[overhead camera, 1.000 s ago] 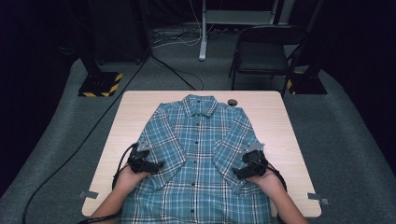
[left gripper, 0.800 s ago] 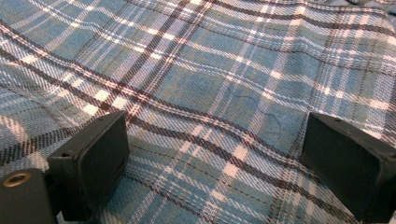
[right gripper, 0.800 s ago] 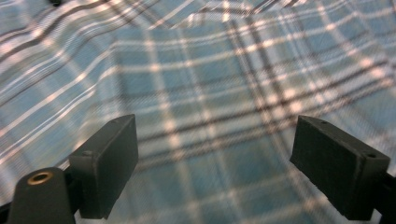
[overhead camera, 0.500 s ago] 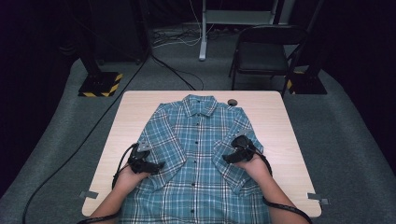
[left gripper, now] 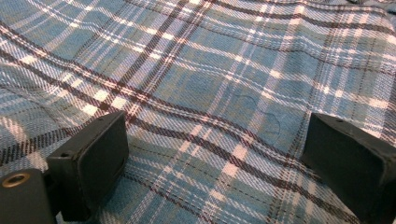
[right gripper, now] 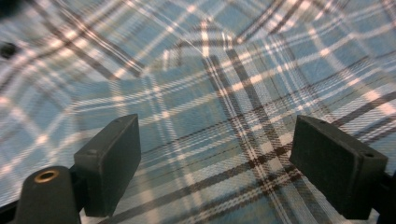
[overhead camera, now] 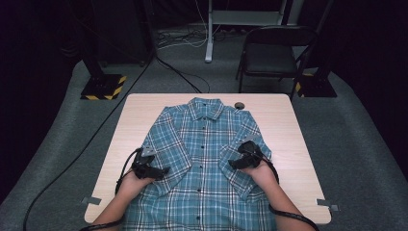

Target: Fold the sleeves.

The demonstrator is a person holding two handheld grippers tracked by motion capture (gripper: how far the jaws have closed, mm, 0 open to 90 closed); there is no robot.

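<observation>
A teal plaid shirt [overhead camera: 204, 159] lies flat and buttoned on the wooden table [overhead camera: 139, 110], collar at the far side. My left gripper [overhead camera: 162, 170] rests on the shirt's left side near the sleeve, pointing right. In the left gripper view its jaws [left gripper: 215, 135] stand wide apart over flat fabric [left gripper: 224, 70], with nothing pinched. My right gripper [overhead camera: 234, 163] sits on the shirt's right side by the folded sleeve, pointing left. Seen in the right gripper view, its jaws [right gripper: 215, 140] are spread wide above slightly rippled cloth [right gripper: 196, 60], holding nothing.
A small dark round object [overhead camera: 239, 105] lies on the table beside the collar. Bare wood flanks the shirt left and right. Behind the table stands a black chair [overhead camera: 272, 55], and a yellow-and-black striped base [overhead camera: 103, 87] sits on the floor with cables.
My right gripper has moved away from the person and slightly left, from the lower right sleeve edge up onto the shirt. The left gripper has stayed put.
</observation>
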